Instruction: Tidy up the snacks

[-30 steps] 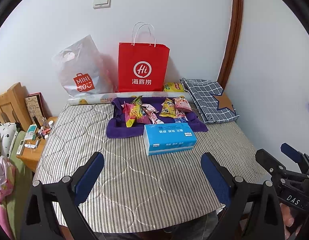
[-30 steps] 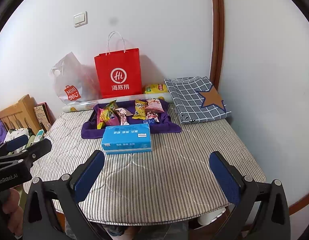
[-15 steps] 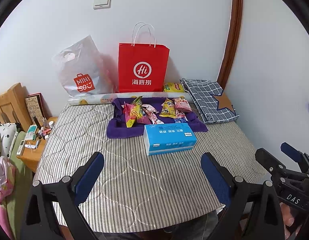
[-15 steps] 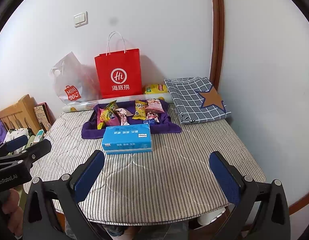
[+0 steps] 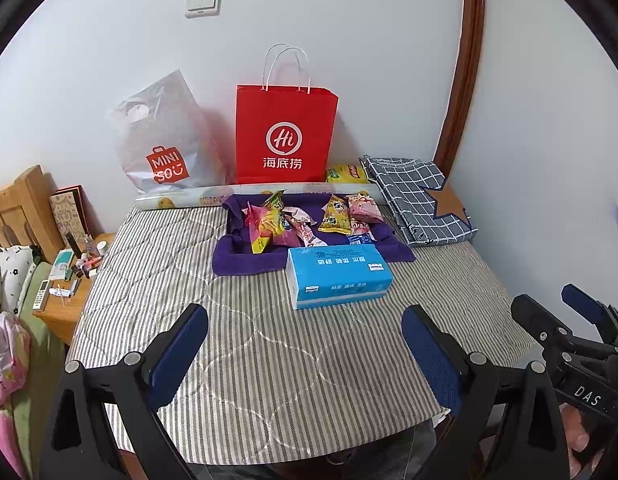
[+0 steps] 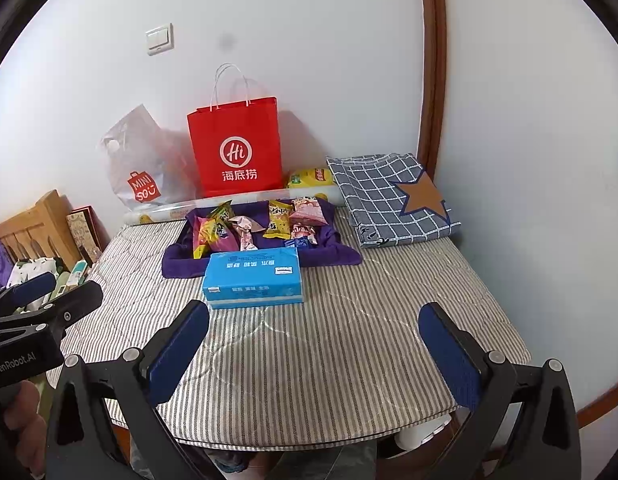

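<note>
Both my grippers, left (image 5: 305,354) and right (image 6: 315,352), hang wide apart, grasping nothing, low in frame; snacks (image 5: 309,220) lie mid-frame beyond a blue tissue pack (image 5: 339,276).

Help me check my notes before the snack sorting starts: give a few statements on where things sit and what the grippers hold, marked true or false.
1. The snacks lie on a purple cloth. True.
2. The blue tissue pack is behind the red bag. False: it lies in front of the cloth.
3. The left gripper holds a snack. False: open, empty.
4. The right gripper is open. True.
</note>
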`<state>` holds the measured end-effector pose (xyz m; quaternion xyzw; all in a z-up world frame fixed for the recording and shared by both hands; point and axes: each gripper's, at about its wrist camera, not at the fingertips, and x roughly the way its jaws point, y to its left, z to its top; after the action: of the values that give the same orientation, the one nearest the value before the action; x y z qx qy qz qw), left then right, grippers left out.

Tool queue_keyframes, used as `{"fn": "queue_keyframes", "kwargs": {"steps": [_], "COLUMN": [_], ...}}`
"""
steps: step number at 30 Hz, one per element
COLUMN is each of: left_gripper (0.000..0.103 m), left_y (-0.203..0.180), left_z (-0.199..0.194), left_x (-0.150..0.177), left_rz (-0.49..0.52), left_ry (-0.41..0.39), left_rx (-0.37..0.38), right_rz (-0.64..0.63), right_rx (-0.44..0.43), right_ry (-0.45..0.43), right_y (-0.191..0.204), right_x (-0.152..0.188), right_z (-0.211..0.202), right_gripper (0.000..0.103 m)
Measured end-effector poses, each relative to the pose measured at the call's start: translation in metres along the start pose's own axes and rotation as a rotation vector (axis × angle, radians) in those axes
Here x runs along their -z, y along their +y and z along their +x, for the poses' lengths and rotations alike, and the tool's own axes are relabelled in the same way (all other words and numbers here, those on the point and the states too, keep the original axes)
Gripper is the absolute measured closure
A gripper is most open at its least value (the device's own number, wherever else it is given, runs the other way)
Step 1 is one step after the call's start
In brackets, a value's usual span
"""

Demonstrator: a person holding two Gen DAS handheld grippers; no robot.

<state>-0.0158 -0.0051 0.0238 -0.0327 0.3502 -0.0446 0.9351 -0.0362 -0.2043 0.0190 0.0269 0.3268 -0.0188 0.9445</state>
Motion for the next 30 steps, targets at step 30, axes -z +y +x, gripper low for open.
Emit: {"fn": "queue_keyframes", "kwargs": {"steps": [30], "left_gripper": [0.005], "left_y": [0.0003], "left_z": [0.0013], "left_x": [0.0028], "left_rz": [0.000], "left_ry": [0.003], "left_rx": [0.001], "right_rz": [0.001], "right_rx": [0.001], "right_ry": [-0.005], "right_y": [0.0016], "right_x": [-0.0008], "right_z": [-0.0025], "right_gripper": [0.000]}}
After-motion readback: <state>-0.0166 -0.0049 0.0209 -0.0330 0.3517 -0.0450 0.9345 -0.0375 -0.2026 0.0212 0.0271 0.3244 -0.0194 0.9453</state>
